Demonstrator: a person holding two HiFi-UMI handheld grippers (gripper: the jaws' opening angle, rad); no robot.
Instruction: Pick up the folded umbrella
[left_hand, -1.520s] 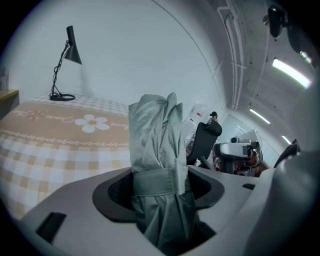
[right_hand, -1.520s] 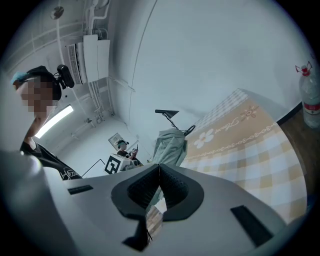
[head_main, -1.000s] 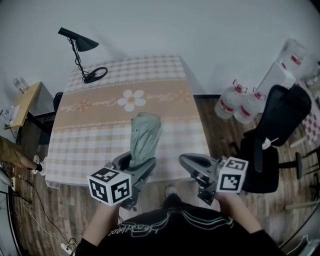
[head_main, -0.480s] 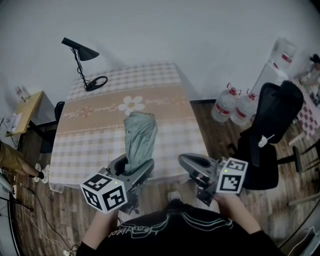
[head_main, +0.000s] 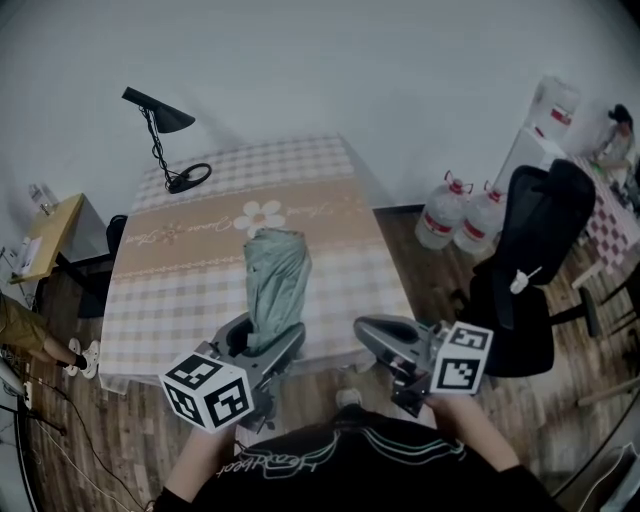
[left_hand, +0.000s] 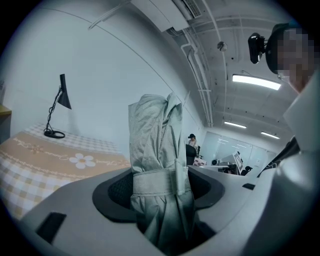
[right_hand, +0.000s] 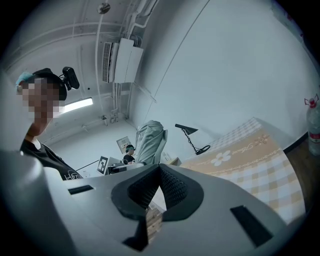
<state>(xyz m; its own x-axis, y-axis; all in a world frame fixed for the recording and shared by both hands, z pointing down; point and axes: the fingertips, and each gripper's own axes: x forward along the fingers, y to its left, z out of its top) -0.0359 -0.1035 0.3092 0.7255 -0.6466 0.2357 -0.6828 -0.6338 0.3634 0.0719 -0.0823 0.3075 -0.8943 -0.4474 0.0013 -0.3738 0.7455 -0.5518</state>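
Your left gripper (head_main: 265, 345) is clamped on the folded umbrella (head_main: 275, 285) at its strap band; the bundle's long axis runs straight out along the jaws, away from you, its far end above the checked table (head_main: 180, 290) and, by my judgement, clear of the cloth. Your right gripper (head_main: 385, 335) hangs beside it off the table's near edge, pads together on nothing; the carry sits wholly with the left, so raise along that axis, not sideways.
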